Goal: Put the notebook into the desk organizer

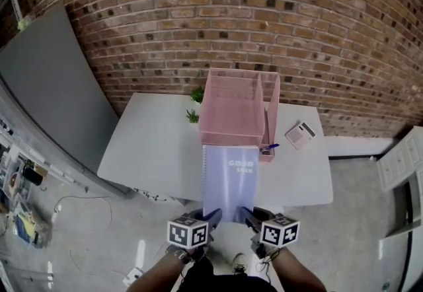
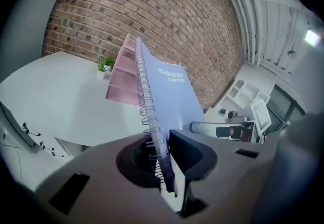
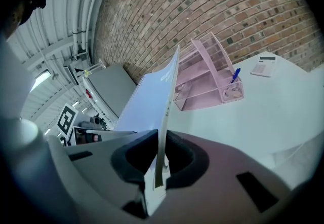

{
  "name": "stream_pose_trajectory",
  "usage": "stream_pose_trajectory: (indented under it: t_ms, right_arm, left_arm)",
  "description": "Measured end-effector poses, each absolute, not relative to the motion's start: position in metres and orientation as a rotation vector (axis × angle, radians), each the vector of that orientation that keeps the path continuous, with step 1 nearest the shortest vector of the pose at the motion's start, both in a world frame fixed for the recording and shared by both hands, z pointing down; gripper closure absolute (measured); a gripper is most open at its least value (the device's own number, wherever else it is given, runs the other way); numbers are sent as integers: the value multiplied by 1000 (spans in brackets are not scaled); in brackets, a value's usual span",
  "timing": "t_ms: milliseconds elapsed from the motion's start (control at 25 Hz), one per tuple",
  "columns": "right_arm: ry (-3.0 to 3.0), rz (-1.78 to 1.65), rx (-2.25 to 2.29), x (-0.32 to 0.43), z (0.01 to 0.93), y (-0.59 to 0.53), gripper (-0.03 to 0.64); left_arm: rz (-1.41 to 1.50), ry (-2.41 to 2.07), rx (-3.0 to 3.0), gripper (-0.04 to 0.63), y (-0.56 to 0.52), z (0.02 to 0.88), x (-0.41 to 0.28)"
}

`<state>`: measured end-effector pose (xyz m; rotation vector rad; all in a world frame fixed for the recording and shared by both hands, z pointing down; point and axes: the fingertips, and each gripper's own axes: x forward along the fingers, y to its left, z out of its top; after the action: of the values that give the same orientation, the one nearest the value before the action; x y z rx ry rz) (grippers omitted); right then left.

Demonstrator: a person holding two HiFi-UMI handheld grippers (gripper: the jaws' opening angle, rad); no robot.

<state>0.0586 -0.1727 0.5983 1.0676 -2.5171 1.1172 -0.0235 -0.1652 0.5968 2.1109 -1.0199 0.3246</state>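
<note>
A lavender spiral notebook (image 1: 229, 182) is held flat in the air between the table's near edge and me, its far end just in front of the pink mesh desk organizer (image 1: 231, 112). My left gripper (image 1: 213, 218) is shut on the near corner at the spiral side (image 2: 164, 162). My right gripper (image 1: 246, 217) is shut on the opposite near edge (image 3: 159, 159). In the left gripper view the notebook (image 2: 169, 101) rises edge-on toward the organizer (image 2: 124, 78). From the right gripper view the cover (image 3: 152, 101) points at the organizer (image 3: 205, 78).
The white table (image 1: 152, 152) stands against a brick wall. A calculator (image 1: 300, 134) lies at its right; a blue pen (image 1: 269, 148) sits in the organizer's side cup. Two small green plants (image 1: 196, 96) stand left of the organizer. A grey panel leans at the left.
</note>
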Motion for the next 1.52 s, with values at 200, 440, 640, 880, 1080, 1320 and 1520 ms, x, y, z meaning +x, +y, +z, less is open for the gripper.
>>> stream_pose_trajectory:
  t_ms: [200,440,640,880,1080,1320,1520]
  right_arm:
    - [-2481,1168,1117,49,606,-181,572]
    - [-2448,1211,1175,37,611,-192,572]
    - [-2424,1248,1220,29,615,-201,572]
    - [-2396,1279,1287,21,617,-212,572]
    - [-2375,1280,1340,17,617,-221,572]
    - [-2355,1306,1351,13,620,-227,572]
    - [-2353,1322,1334,13,622,-236,572]
  left_arm:
    - [341,-966,2116,540,-178,603,-34]
    - [359,-910,2126,540,-192,609,-46]
    - [372,-862,2132,538,-205,614,-53]
    - [394,-801,2157,537,-220,618,-61]
    - [405,-751,2177,535,-232,619,-65]
    - [406,-728,2169,534,-240,622,-69]
    - [405,-730,2155,532,-247,624,-70]
